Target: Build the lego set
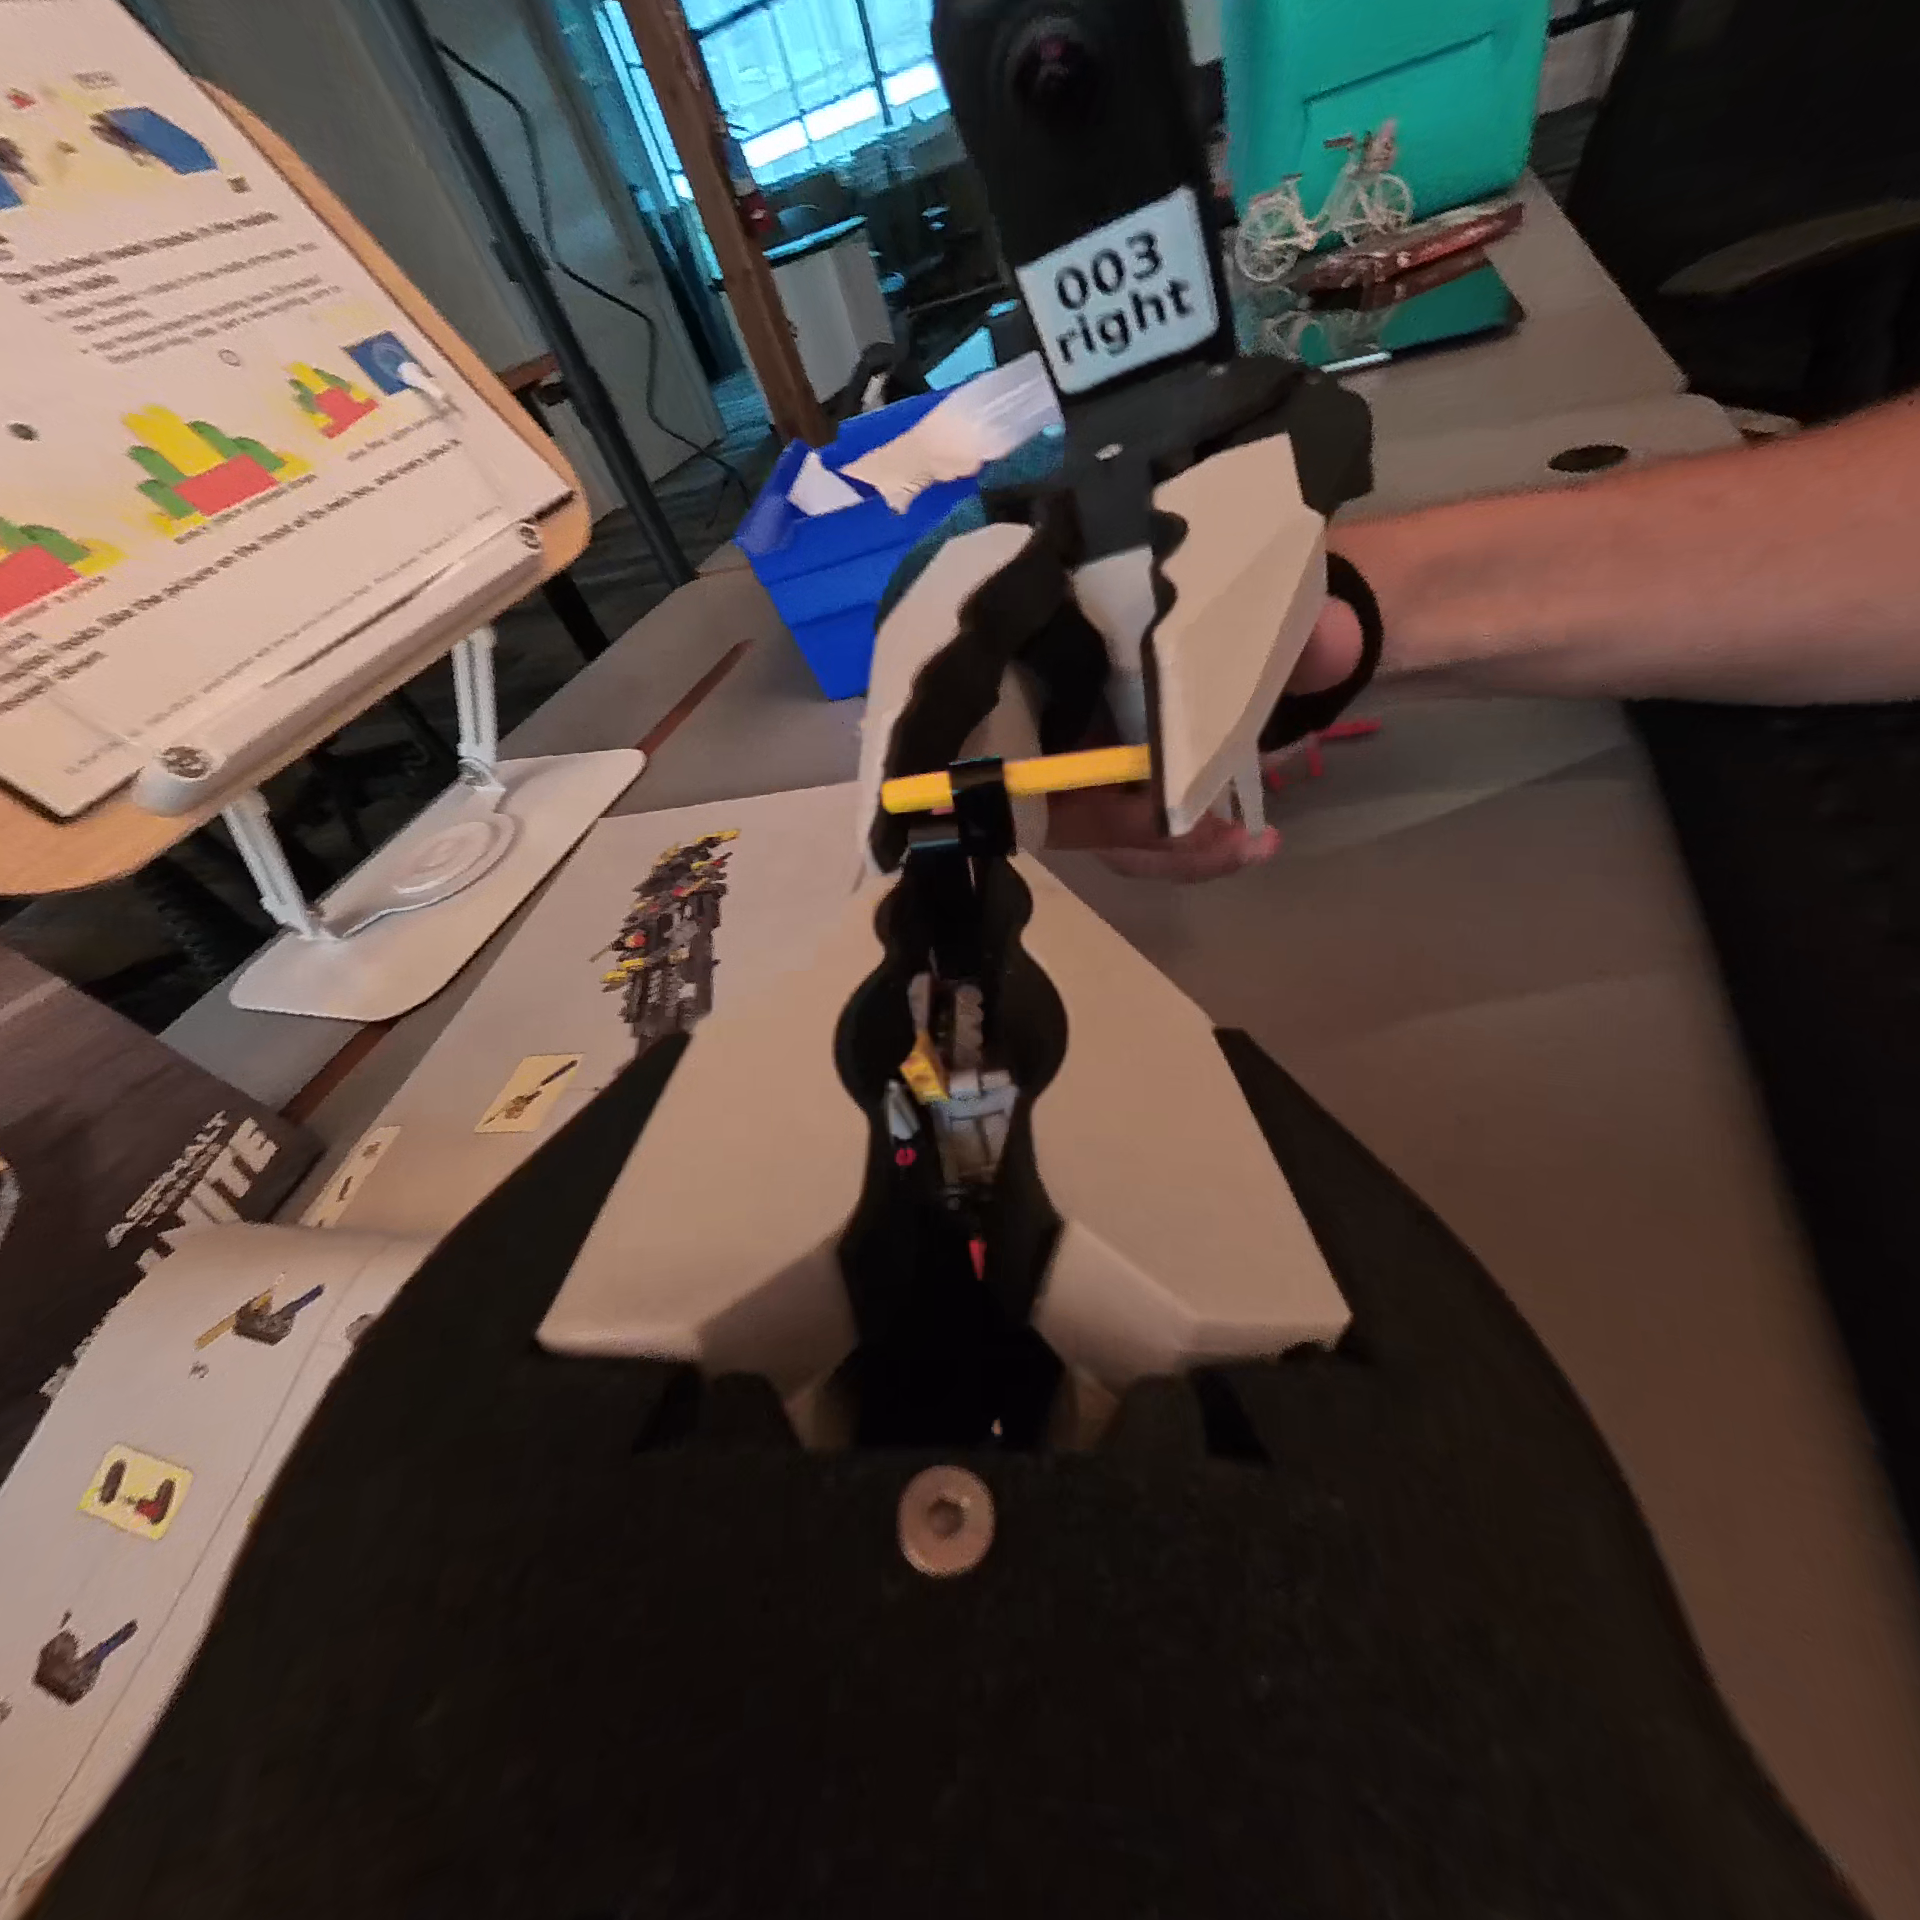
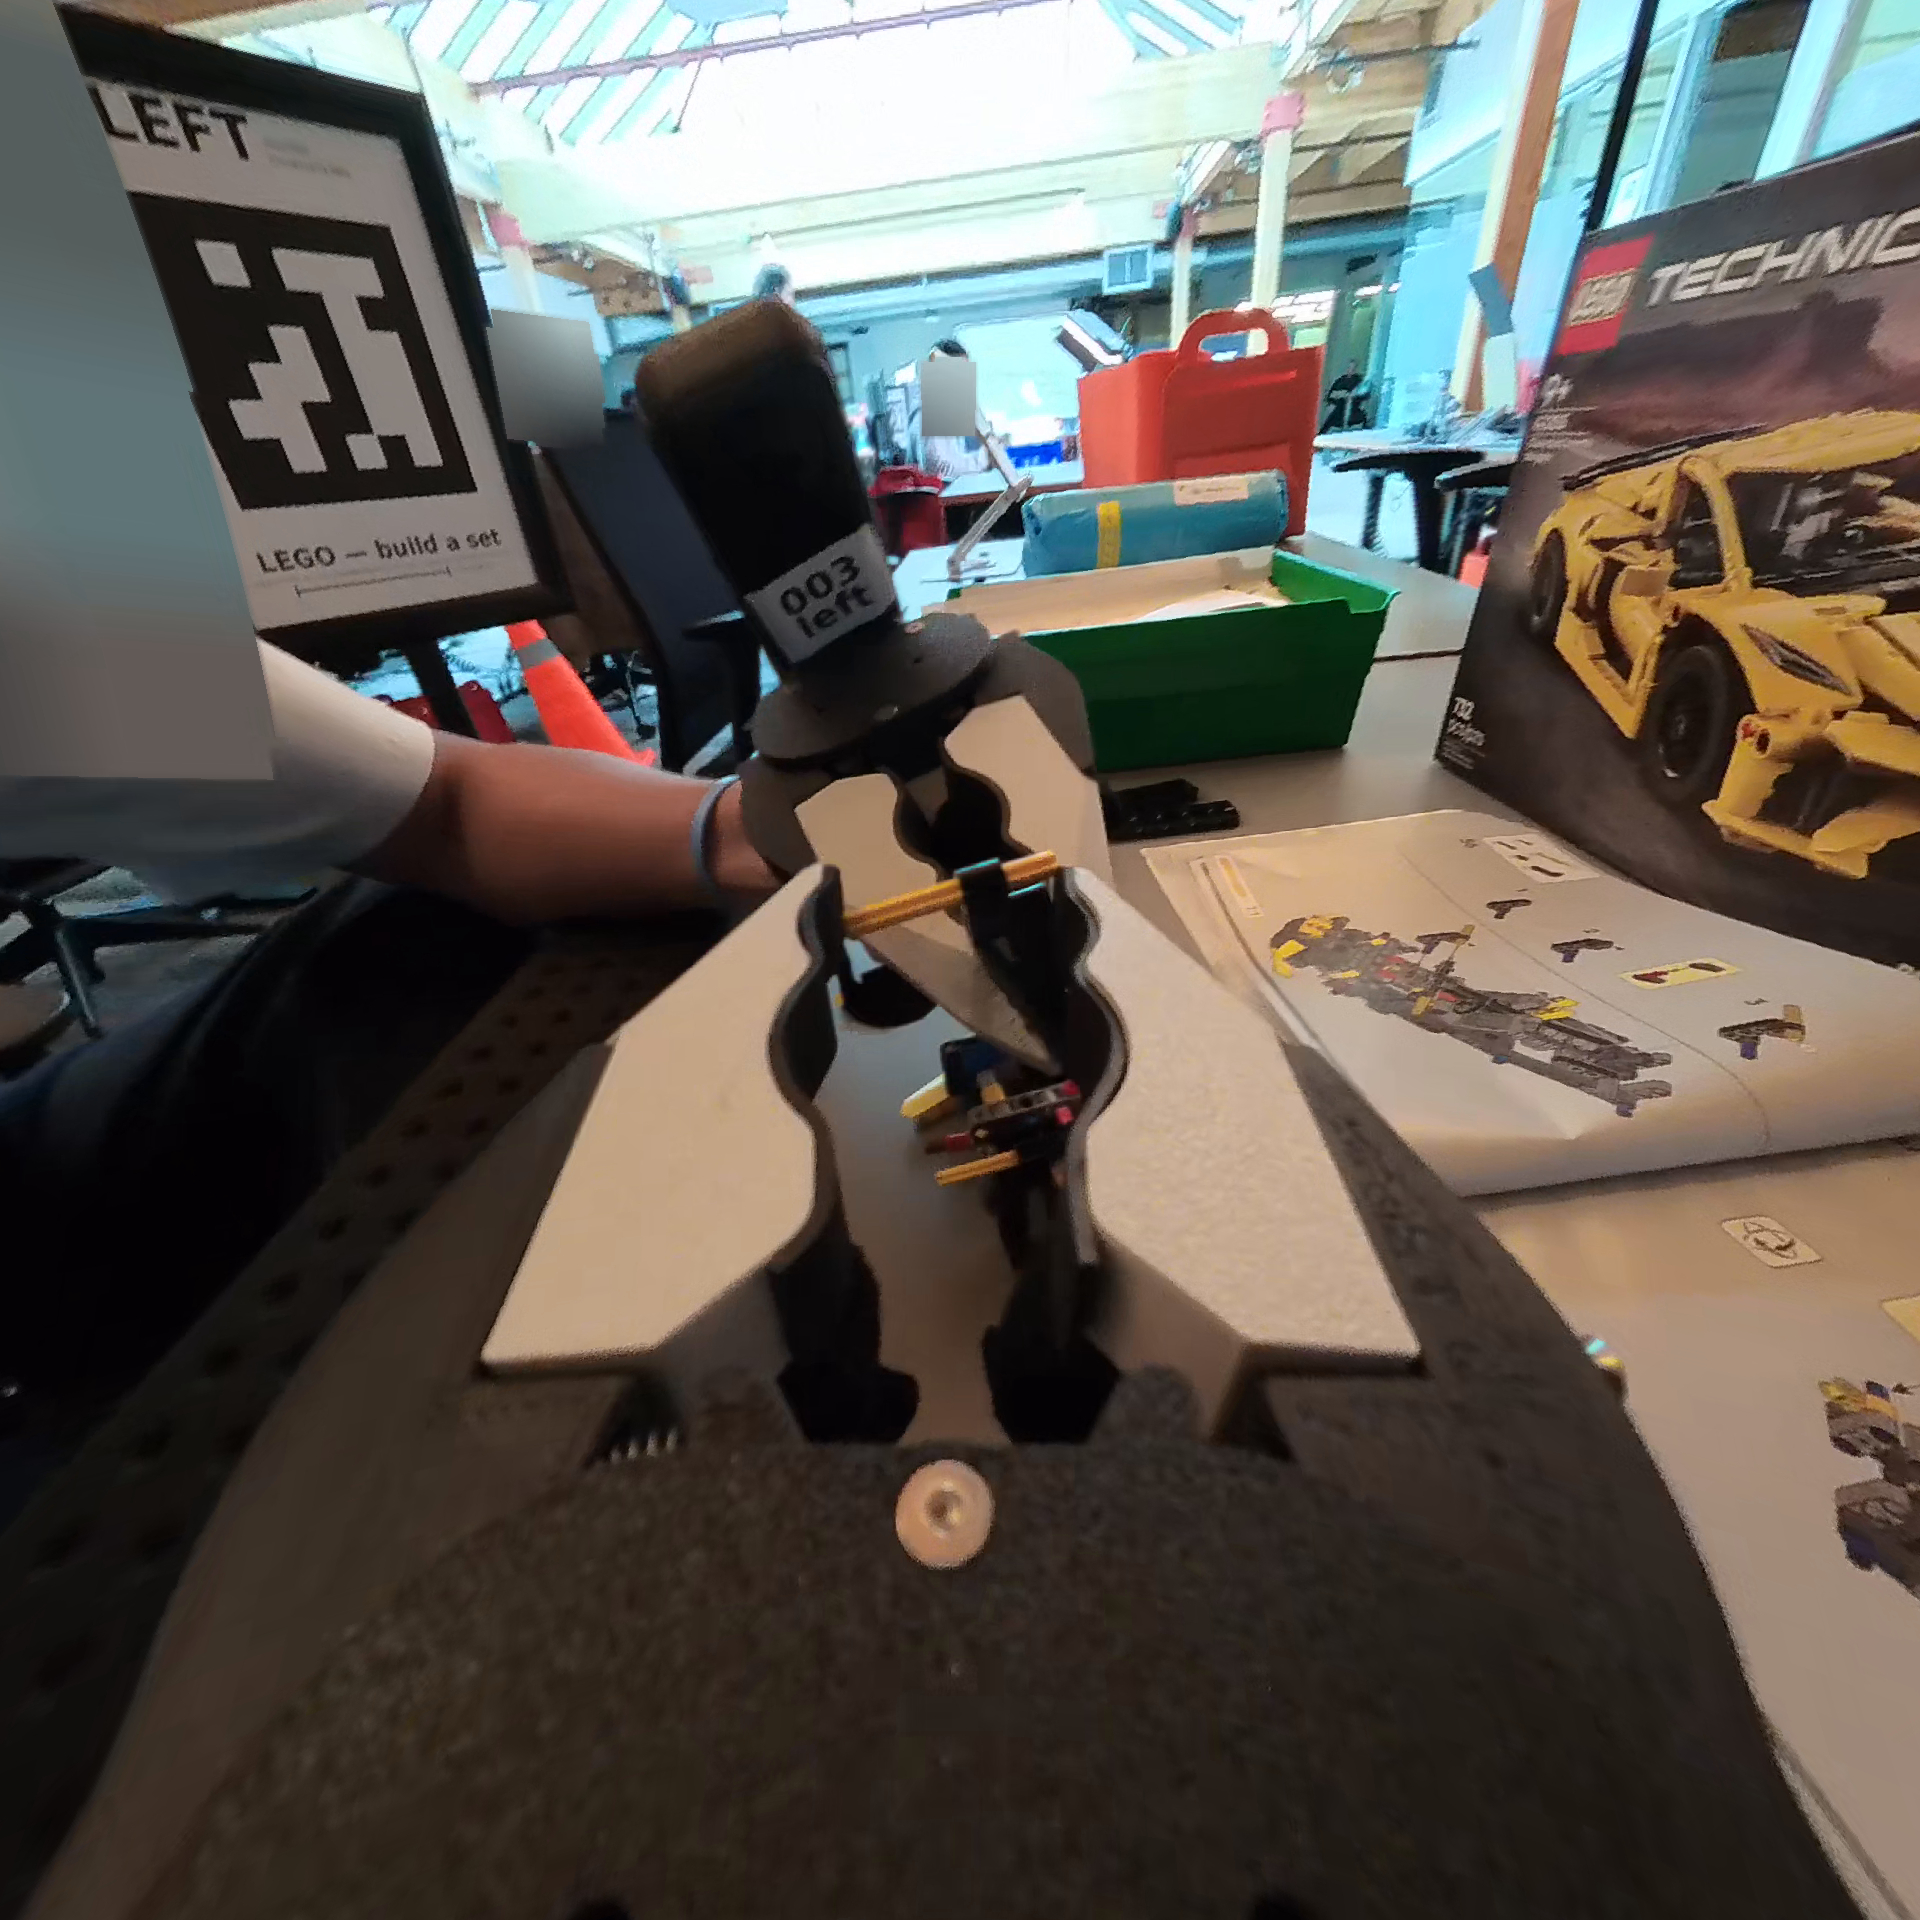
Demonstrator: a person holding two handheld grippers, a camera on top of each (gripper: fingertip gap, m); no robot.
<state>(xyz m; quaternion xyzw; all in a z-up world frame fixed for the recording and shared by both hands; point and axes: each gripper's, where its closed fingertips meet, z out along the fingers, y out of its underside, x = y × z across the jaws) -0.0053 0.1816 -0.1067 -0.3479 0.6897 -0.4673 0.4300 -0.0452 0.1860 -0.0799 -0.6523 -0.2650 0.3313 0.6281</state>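
Observation:
My left gripper is shut on a slim black lego piece that stands up between its fingers. At the piece's top, a black connector sits on a yellow axle lying crosswise. My right gripper faces the left one and is closed on the axle end to end, one finger at each end. It also shows in the left wrist view. Both are held above the table. A small sub-assembly with yellow, blue and red parts lies on the table below.
An open instruction booklet lies on the grey table, with the lego box standing behind it. There is a green bin, flat black pieces, a blue bin and a tilted sheet stand. A person's forearms reach in from both sides. Left tips to right tips: about 4 cm.

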